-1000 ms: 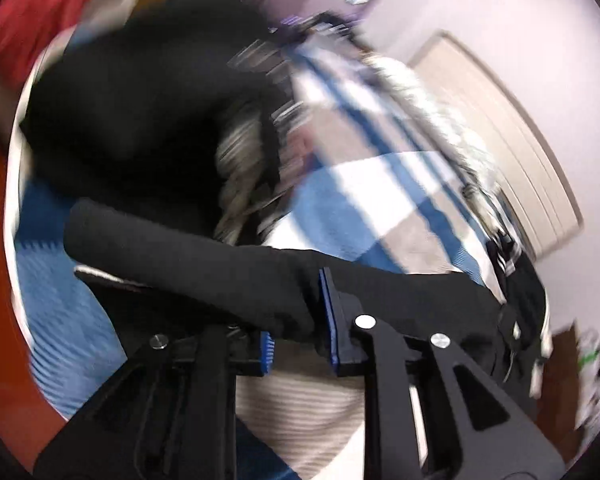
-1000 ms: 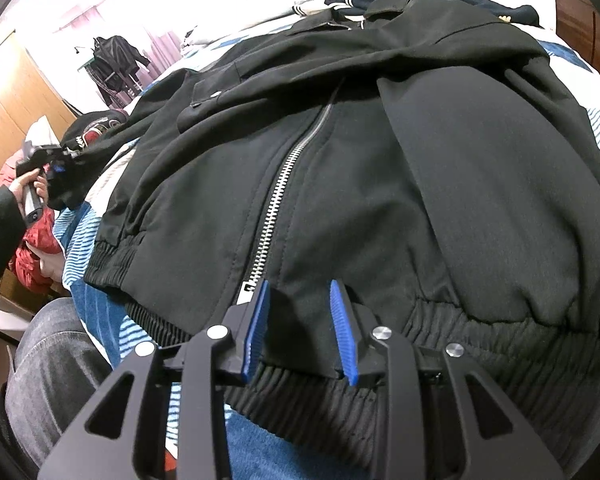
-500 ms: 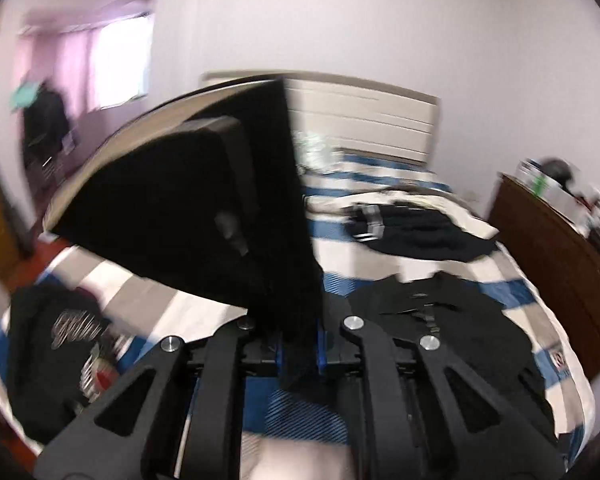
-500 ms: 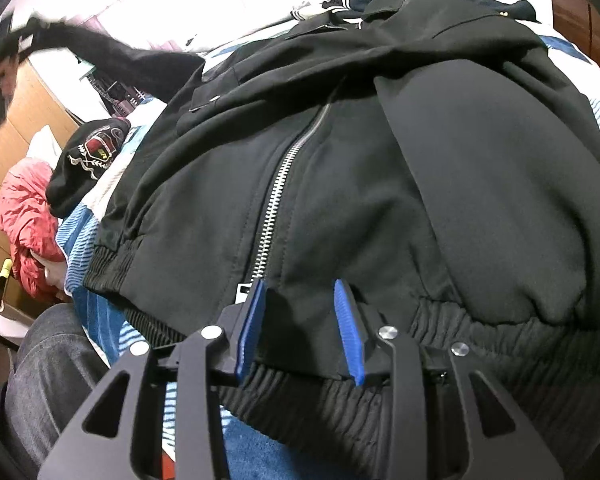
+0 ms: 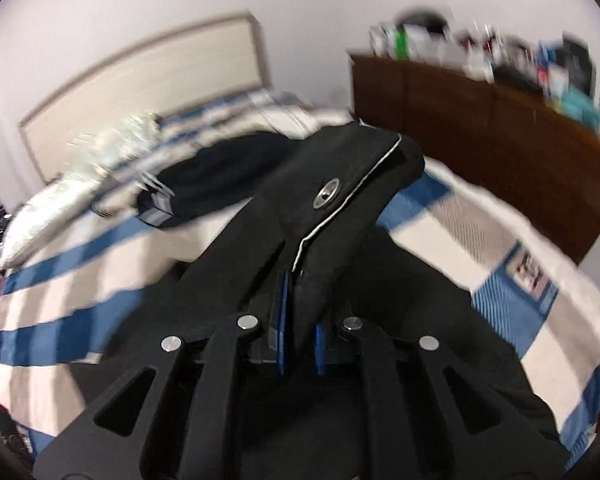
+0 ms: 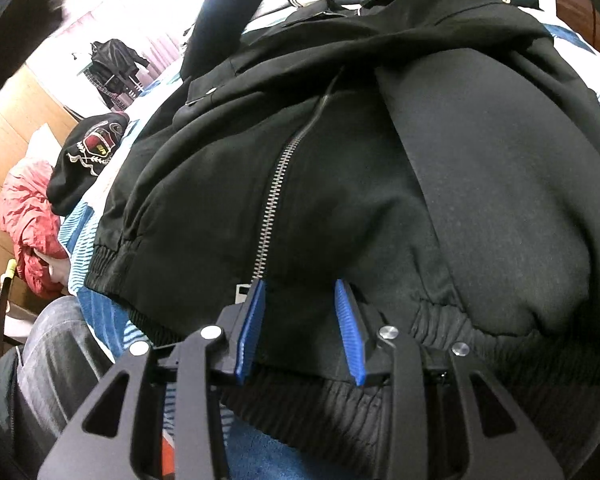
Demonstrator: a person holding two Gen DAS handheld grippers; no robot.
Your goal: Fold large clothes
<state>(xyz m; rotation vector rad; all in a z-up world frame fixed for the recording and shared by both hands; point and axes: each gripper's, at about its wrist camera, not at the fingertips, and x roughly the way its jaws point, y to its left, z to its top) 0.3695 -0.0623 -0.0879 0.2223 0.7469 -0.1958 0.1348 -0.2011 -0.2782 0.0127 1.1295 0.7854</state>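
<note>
A large black zip jacket (image 6: 380,168) lies front up on the striped bed, its silver zipper (image 6: 276,208) running up the middle. My right gripper (image 6: 300,320) is open, its blue pads either side of the ribbed hem by the zipper's lower end. My left gripper (image 5: 298,312) is shut on the jacket's black sleeve cuff (image 5: 340,200), which has a metal snap (image 5: 327,197) and white piping, and holds it up above the jacket body. The lifted sleeve also shows at the top of the right wrist view (image 6: 224,16).
The blue, white and beige striped bedspread (image 5: 80,248) covers the bed. A dark navy garment (image 5: 216,176) lies near the headboard. A brown dresser (image 5: 500,128) with clutter stands on the right. A black printed garment (image 6: 88,156) and a red one (image 6: 28,220) lie at the left edge.
My left gripper has swung the held sleeve up and across over the jacket. The right gripper stays open at the hem, almost unmoved.
</note>
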